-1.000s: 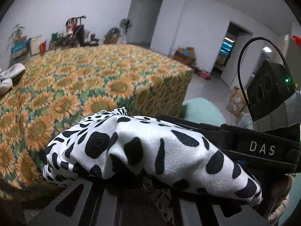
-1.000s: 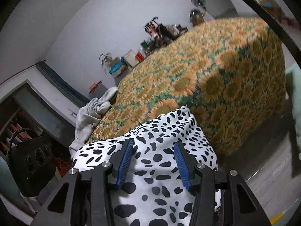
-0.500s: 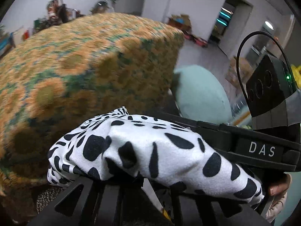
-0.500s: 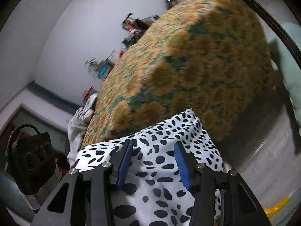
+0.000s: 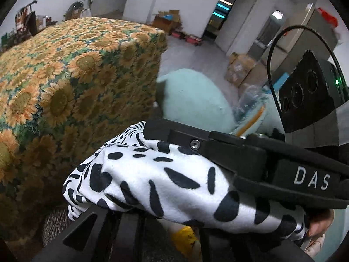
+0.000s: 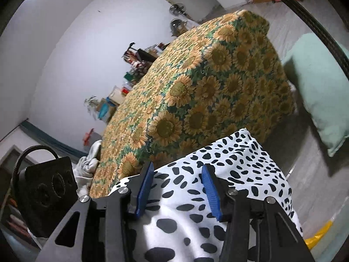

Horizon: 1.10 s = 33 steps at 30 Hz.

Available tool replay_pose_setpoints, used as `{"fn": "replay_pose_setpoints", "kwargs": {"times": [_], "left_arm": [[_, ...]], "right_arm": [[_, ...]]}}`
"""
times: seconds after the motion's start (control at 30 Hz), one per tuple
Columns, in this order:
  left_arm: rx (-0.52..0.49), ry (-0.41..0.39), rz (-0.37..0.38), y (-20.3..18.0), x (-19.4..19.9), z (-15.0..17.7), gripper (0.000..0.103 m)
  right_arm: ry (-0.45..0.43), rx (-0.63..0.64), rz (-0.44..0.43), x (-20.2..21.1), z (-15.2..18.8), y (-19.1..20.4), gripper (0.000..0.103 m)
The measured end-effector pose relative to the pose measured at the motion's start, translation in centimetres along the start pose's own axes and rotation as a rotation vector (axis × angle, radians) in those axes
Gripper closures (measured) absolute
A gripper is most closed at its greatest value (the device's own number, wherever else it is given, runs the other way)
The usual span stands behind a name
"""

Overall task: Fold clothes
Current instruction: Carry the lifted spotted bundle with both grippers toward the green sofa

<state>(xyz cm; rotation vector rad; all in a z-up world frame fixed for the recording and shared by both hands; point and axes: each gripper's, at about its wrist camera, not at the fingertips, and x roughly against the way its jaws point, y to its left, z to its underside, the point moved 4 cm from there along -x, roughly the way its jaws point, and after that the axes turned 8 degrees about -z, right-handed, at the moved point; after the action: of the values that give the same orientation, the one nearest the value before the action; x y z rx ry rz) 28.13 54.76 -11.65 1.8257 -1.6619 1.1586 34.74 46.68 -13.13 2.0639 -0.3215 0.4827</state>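
Bunched white fleece cloth with black spots [image 5: 165, 183] draped over our left gripper [image 5: 139, 222], hiding whether it was clenched. Our right gripper [image 6: 177, 187] stood released, blue pads [image 6: 145, 187] apart above the cloth.

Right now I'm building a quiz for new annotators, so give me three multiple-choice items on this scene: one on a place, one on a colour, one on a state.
1. Where does the pale green cushion lie?
A. on the floor past the corner of the bed
B. on top of the bed
C. on the spotted cloth

2. What colour are the pads on the right gripper?
A. red
B. blue
C. yellow

3. How do the right gripper's fingers stand?
A. shut tight with nothing in them
B. apart, with the spotted cloth lying between and under them
C. out of view

Answers:
1 A, the cushion rests on the grey floor beside the sunflower bed.
2 B, both finger pads are bright blue.
3 B, a clear gap shows between the pads over the black-spotted white cloth.
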Motion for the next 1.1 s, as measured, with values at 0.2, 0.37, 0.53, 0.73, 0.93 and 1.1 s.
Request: {"fn": "replay_pose_setpoints", "kwargs": {"times": [0.2,0.37,0.53,0.73,0.93,1.1], "left_arm": [[-0.046,-0.009,0.104,-0.8,1.3,2.7,0.102],[-0.029,-0.004,0.101,-0.8,2.1,3.6,0.102],[-0.079,0.026,0.059,-2.2,-0.6,2.5,0.102],[-0.197,0.158,0.063,-6.1,-7.2,0.5,0.102],[-0.263,0.210,0.098,-9.6,-10.6,-0.2,0.102],[-0.319,0.239,0.151,-10.6,-11.3,0.0,0.102]], "right_arm": [[-0.061,-0.027,0.076,2.5,3.2,0.8,0.052],[-0.057,-0.026,0.063,2.5,3.6,0.7,0.052],[-0.073,-0.067,0.024,2.7,3.1,-1.7,0.052],[-0.176,-0.242,0.002,4.9,1.7,-9.1,0.051],[-0.235,-0.328,0.038,7.3,0.6,-13.3,0.051],[-0.286,-0.371,0.095,8.5,1.1,-14.1,0.051]]}}
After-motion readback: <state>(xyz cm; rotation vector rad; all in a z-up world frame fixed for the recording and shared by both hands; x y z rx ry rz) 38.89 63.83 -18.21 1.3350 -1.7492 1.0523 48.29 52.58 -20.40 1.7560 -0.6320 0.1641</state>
